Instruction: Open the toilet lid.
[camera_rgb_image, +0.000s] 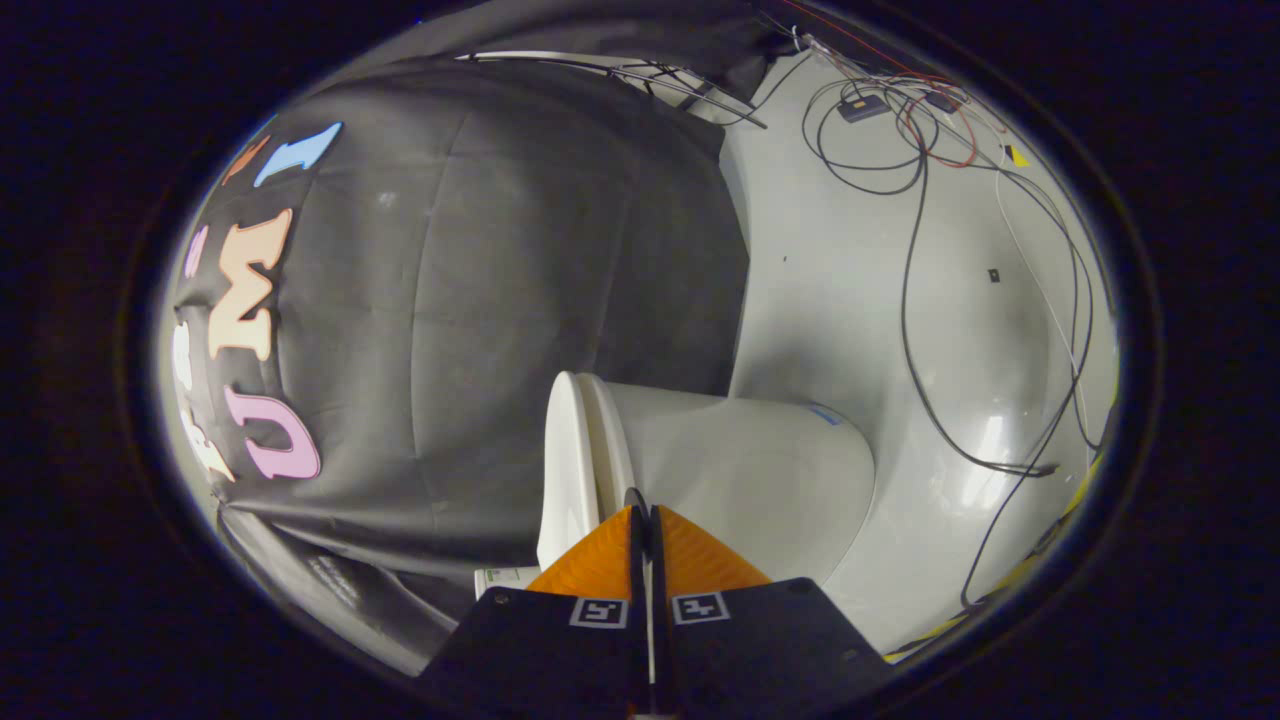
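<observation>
Jaws are basically closed, the 2 orange fingers (600, 560) pressed nearly together with just a thin dark slit between them and nothing caught in it. So the gripper (640, 520) isn't holding anything, and its tips sit right up against the toilet (760, 470), near where the lid meets the bowl. Can't tell if they actually touch it.

The whole view is rolled sideways. Toilet lid (568, 470) looks swung up off the bowl, standing on the side of the toilet facing the black cloth wall (500, 280). On the opposite side of the toilet is the pale grey floor (850, 280), with a bunch of loose black and red cables (905, 290) trailing across it, well apart from the toilet.
</observation>
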